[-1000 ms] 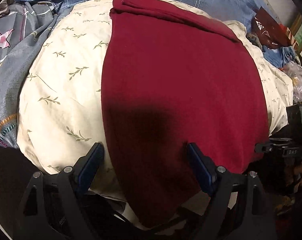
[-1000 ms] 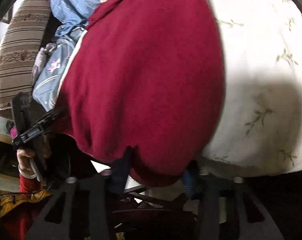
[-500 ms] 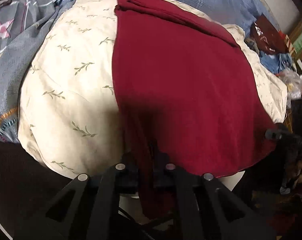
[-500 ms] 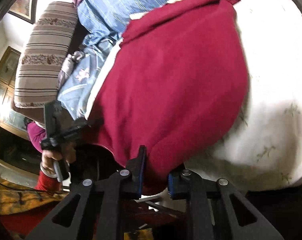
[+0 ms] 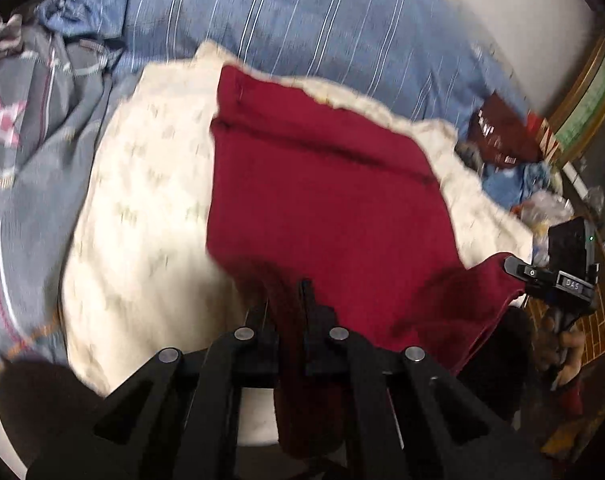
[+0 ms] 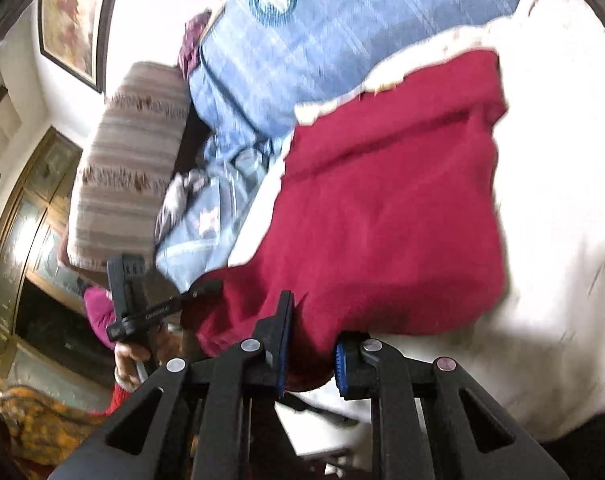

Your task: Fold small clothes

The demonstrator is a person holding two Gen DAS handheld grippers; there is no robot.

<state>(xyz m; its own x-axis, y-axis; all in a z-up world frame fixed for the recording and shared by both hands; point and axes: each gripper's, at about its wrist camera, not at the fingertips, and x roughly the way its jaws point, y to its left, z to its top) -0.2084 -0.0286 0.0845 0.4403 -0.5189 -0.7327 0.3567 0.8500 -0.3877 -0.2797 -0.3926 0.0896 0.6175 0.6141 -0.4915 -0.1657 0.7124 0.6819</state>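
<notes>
A dark red garment [image 5: 326, 200] lies spread on a cream leaf-print cushion [image 5: 142, 216]. My left gripper [image 5: 286, 300] is shut on the garment's near left edge and holds it lifted off the cushion. My right gripper [image 6: 310, 328] is shut on the near right corner of the same garment [image 6: 394, 216], with a bunch of cloth between its blue pads. Each gripper shows in the other's view: the right one [image 5: 518, 268] at the garment's right corner, the left one [image 6: 206, 286] at its left corner. The far hem is folded over.
A blue striped bedspread [image 5: 302, 28] lies behind the cushion. Grey patterned cloth with a pink star [image 5: 18, 136] is piled at the left. A striped brown pillow [image 6: 130, 160] sits at the far left of the right wrist view. Clutter and bags [image 5: 514, 160] lie at the right edge.
My left gripper closed on the garment's near edge. Both grippers then lifted and carried the near edge up and toward the far hem, so the cloth rises off the cushion.
</notes>
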